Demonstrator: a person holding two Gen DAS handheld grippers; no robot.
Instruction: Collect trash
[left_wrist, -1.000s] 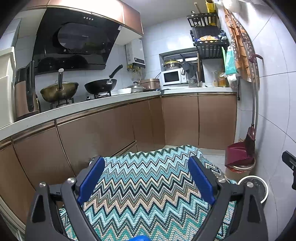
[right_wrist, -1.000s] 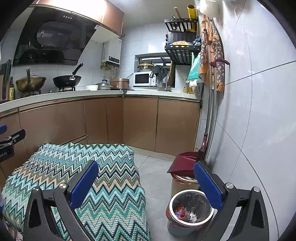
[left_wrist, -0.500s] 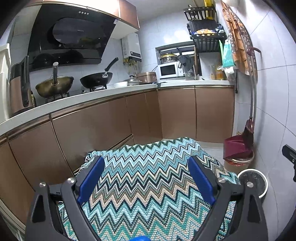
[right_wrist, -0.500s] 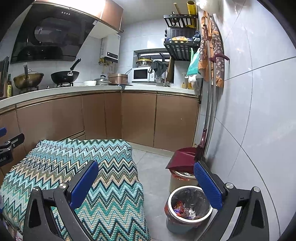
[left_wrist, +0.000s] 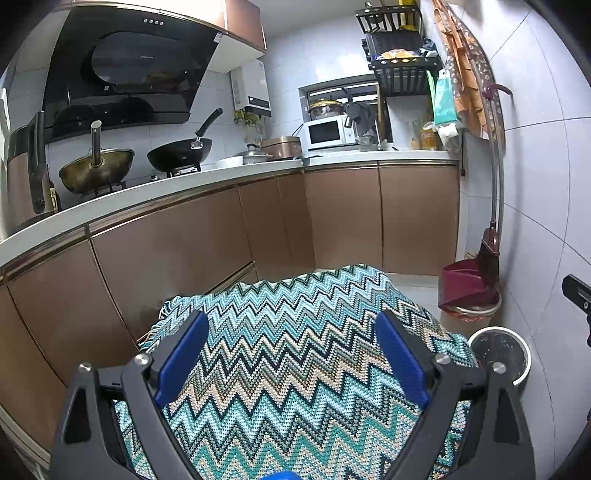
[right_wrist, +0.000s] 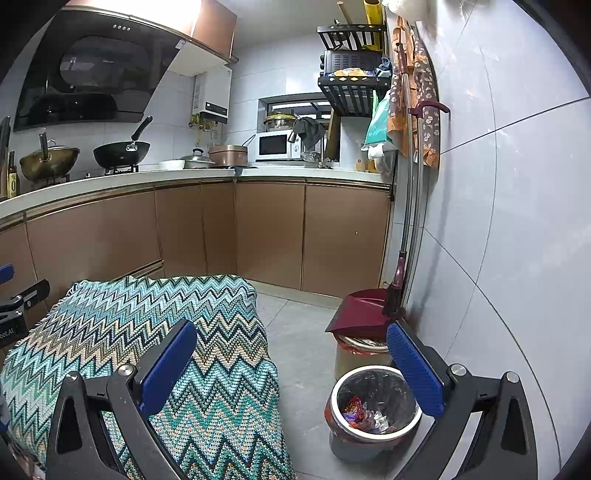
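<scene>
Left wrist view: the left gripper (left_wrist: 291, 354) is spread wide and empty above the zigzag cloth (left_wrist: 295, 369); the bin (left_wrist: 500, 356) sits on the floor off the cloth's right edge, beside the wall.

Right wrist view: the right gripper (right_wrist: 291, 358) is also spread and empty. The bin (right_wrist: 373, 402), holding wrappers (right_wrist: 364, 411), lies just ahead under its right finger, so the right hand is nearer. No loose trash shows on the cloth (right_wrist: 147, 332).

A zigzag-patterned cloth (right_wrist: 207, 354) covers the table (right_wrist: 258, 325) completely, hanging over its right edge. On the grey tiled floor (right_wrist: 303, 347) to its right stands a round trash bin (right_wrist: 373, 410) holding wrappers, with a red dustpan (right_wrist: 360, 310) resting on a second bin (right_wrist: 354, 356) just behind it.
</scene>
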